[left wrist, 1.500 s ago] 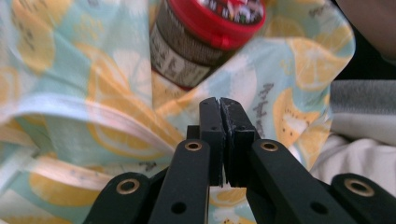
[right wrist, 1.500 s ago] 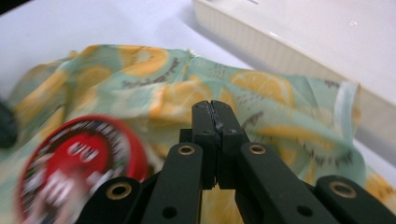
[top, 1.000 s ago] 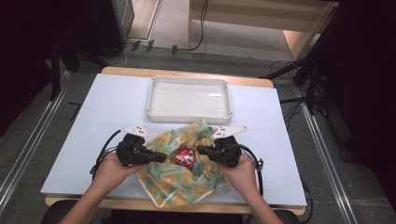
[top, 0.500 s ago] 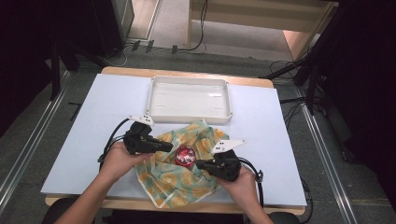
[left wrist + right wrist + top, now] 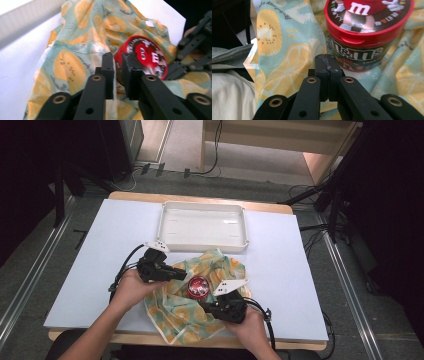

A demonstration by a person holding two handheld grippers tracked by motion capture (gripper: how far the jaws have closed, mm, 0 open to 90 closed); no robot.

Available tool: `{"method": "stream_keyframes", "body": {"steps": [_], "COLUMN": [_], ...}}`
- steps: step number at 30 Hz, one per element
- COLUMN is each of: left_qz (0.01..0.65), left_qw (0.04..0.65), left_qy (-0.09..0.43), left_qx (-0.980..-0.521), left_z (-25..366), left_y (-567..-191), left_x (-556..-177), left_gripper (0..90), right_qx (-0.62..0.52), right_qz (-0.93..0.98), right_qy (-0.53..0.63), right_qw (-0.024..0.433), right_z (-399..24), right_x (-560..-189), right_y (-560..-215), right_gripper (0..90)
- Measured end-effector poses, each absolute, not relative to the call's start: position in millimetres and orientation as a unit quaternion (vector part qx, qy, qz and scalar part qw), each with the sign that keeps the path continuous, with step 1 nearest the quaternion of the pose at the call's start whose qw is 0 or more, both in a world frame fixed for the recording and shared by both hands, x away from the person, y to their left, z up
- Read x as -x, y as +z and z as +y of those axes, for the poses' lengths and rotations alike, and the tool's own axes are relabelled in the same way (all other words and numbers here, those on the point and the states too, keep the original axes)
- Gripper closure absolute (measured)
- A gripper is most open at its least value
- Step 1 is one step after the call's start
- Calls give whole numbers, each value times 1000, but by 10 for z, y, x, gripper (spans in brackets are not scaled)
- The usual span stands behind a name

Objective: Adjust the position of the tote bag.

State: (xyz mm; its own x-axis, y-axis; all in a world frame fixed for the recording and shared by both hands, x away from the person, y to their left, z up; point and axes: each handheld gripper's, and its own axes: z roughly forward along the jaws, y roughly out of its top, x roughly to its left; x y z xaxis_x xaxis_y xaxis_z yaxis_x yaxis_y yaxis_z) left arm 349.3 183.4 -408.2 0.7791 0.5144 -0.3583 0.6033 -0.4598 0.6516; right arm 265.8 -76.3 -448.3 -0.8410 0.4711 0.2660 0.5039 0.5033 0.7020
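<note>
A red candy can (image 5: 199, 286) (image 5: 147, 56) (image 5: 367, 32) with a printed lid stands upright on a teal cloth (image 5: 175, 315) (image 5: 75, 50) (image 5: 284, 62) printed with orange fruit slices. My left gripper (image 5: 185, 275) (image 5: 117, 56) lies just left of the can and points at it. Its jaws have just been opening to a narrow gap, and a pale strip of cloth lies loosely in that gap. My right gripper (image 5: 202, 306) (image 5: 327, 57) rests low on the cloth at the can's near side. Its jaws are pressed together, with nothing seen between them.
A shallow white tray (image 5: 202, 222) (image 5: 25, 22) sits just beyond the cloth, toward the table's far edge. The pale blue table top (image 5: 100, 250) stretches to both sides. Dark equipment and cables surround the table on the floor.
My right gripper has drawn back from the can's right side toward the near edge and now points left. The left gripper has shifted slightly away from me, and its jaws have parted a little.
</note>
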Motion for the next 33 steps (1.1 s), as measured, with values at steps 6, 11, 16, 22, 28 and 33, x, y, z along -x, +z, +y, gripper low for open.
{"method": "stream_keyframes", "body": {"steps": [6,11,16,22,28,33], "left_qz": [329,320,323,326,327,337], "left_qw": [395,392,367,351,334,338], "left_qy": [-46,-25,-29,-30,-32,-17], "left_qx": [-857,-862,-872,-877,-884,-879], "left_z": [1801,1775,1738,1735,1702,1766], "left_y": [-4155,-4223,-4385,-4527,-4601,-4538], "left_x": [-3544,-3547,-3582,-3617,-3624,-3644], "left_gripper": [655,573,622,773,900,900], "right_qx": [276,276,275,274,275,269], "right_qz": [-870,-871,-871,-869,-866,-867], "right_qy": [-409,-406,-407,-411,-416,-418], "right_qw": [22,23,25,24,25,28], "right_z": [-720,-710,-695,-679,-672,-640], "right_x": [-2640,-2640,-2641,-2646,-2655,-2627], "right_y": [-4497,-4512,-4516,-4538,-4574,-4602], "right_gripper": [900,900,900,900,900,900]}}
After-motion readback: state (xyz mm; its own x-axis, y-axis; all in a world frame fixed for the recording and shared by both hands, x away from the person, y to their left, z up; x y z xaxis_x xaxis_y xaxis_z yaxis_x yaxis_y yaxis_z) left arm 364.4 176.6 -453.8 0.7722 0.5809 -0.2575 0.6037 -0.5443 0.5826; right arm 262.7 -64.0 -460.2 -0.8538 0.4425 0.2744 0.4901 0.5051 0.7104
